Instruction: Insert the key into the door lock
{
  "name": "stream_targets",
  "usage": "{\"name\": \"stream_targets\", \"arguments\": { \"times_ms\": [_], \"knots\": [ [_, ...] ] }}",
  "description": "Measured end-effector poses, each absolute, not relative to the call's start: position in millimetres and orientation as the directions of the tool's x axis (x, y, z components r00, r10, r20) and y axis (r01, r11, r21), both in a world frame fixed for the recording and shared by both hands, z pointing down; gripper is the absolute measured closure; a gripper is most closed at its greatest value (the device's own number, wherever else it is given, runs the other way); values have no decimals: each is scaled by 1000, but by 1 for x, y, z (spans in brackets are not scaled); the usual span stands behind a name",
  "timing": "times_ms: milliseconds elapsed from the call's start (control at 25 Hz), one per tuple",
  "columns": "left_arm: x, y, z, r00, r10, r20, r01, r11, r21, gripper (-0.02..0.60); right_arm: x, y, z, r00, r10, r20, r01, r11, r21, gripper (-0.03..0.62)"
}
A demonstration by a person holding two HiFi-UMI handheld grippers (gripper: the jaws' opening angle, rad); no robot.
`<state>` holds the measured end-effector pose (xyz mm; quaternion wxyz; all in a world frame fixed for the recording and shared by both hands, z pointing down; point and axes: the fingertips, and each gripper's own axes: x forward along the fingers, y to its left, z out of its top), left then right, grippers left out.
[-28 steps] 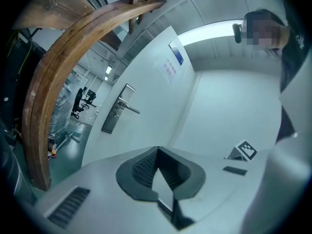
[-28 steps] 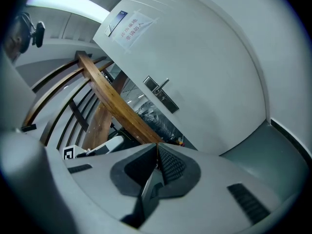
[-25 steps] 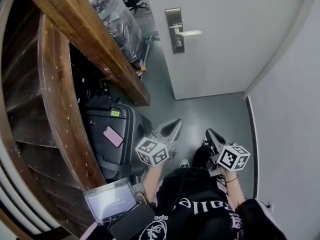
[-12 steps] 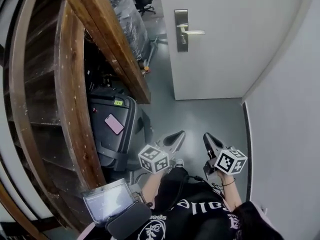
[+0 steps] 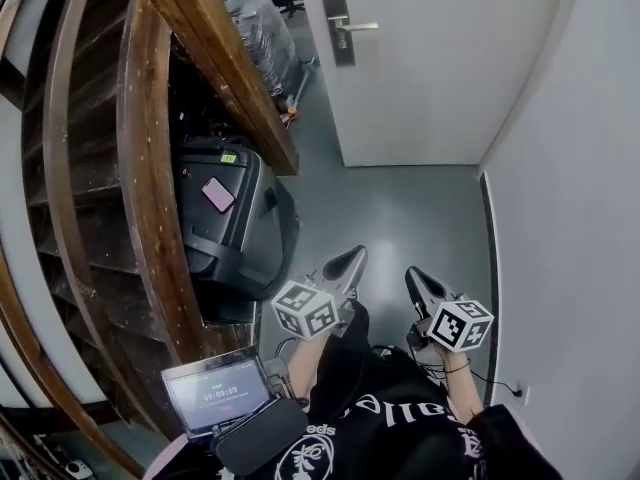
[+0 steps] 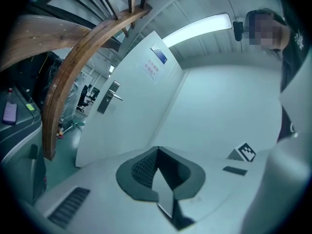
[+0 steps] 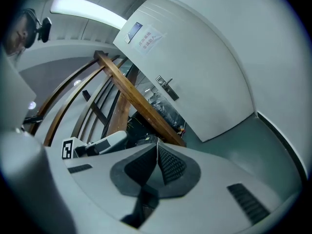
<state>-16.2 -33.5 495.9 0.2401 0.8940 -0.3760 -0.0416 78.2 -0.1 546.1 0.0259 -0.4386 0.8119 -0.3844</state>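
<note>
Ahead, grey floor [image 5: 400,213] runs to the door [image 5: 440,68].

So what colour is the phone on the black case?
Pink. The phone shows best in the head view.

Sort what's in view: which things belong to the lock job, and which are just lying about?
Job: door; lock plate with handle; left gripper and right gripper, both shut, empty.
Lying about: black case; pink phone on it; wooden staircase; small screen.
</note>
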Motion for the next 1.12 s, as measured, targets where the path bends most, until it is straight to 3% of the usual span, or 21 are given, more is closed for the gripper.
{"name": "stream_targets", "arguments": {
  "times_ms": [320,680,1120],
  "knots": [
    [32,108,515,713,-676,186,-673,-584,454,577,104,109,556,-664,-692,284,-648,342,-681,572],
    [26,160,507,696,-693,186,-693,-583,424,577,85,163,548,-703,-667,246,-615,397,-682,572],
    [-65,209,501,661,-736,146,-720,-567,400,577,9,193,545,-704,-659,265,-636,419,-648,572]
  ]
}}
